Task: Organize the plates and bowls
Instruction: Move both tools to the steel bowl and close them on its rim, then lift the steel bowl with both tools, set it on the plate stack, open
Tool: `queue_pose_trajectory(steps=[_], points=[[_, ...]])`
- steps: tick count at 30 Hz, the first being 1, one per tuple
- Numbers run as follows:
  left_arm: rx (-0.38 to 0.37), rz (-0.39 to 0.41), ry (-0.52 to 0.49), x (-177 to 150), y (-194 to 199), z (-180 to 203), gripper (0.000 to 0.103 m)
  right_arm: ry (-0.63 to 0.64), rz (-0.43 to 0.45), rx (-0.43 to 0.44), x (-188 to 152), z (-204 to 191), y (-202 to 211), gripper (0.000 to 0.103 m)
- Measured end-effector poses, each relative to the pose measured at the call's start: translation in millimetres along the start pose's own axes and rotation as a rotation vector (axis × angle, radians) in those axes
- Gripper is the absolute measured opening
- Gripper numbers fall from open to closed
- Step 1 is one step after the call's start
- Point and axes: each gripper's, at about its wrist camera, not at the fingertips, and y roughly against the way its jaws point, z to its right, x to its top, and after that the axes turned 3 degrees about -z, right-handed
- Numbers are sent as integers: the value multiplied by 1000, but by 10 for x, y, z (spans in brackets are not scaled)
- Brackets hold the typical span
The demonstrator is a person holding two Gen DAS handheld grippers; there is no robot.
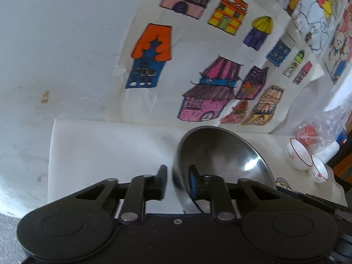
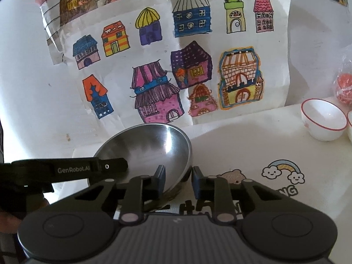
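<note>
Brushed-steel, the wide round metal bowl (image 2: 145,151) sits tilted on the white counter (image 2: 242,145), its rim apparently clamped by both the left gripper (image 1: 177,182) and right gripper (image 2: 178,182); lift both evenly, keeping it level.

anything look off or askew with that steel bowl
Yes: the steel bowl is tipped up on edge instead of sitting flat, its rim pinched on opposite sides by the left gripper and right gripper.

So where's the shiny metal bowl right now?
The metal bowl sits mid-table below the house drawings, its rim between the fingers of both claws, the left claw and the right claw.
</note>
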Motion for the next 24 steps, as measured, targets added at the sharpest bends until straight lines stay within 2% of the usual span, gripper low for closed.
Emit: queue_pose_trajectory(steps=[6, 14, 19, 24], points=[[12, 22, 5, -31, 34, 49, 17, 6, 49, -30, 5, -37, 124, 20], [-34, 77, -6, -35, 359, 231, 17, 9, 143, -57, -10, -98, 755, 20], [-79, 101, -32, -116, 706, 409, 17, 8, 173, -88, -170, -170, 1224, 20], [-114, 101, -65, -342, 1078, 559, 17, -12, 171, -120, -500, -234, 1667, 20]])
